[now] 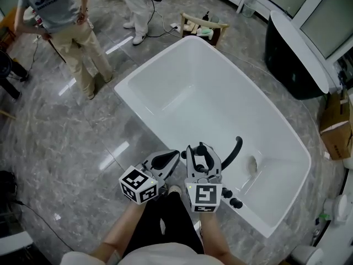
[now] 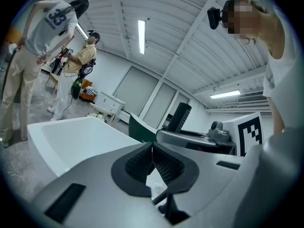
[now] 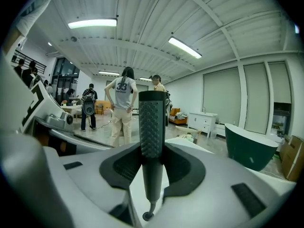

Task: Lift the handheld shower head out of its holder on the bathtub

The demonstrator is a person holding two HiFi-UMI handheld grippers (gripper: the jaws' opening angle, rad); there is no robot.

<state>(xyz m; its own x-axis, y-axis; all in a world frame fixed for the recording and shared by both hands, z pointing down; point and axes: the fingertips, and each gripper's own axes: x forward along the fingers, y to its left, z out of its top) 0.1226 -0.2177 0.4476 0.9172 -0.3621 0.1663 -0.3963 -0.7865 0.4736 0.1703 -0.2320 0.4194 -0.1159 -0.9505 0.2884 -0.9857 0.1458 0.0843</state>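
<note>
Right gripper (image 3: 152, 167): jaws clamped on the black textured handle of the shower head (image 3: 152, 122), which stands upright between the pads, its head curving up over the near end of the white bathtub (image 1: 165, 70). A thin hose (image 3: 148, 212) hangs from the handle's lower end. Left gripper (image 2: 153, 161): pads pressed together, holding nothing, just beside the right one. Black knobs (image 1: 231, 199) sit on the tub rim below. Grey marble floor (image 1: 60, 142) all round; two people (image 1: 66, 26) stand beyond the far end.
</note>
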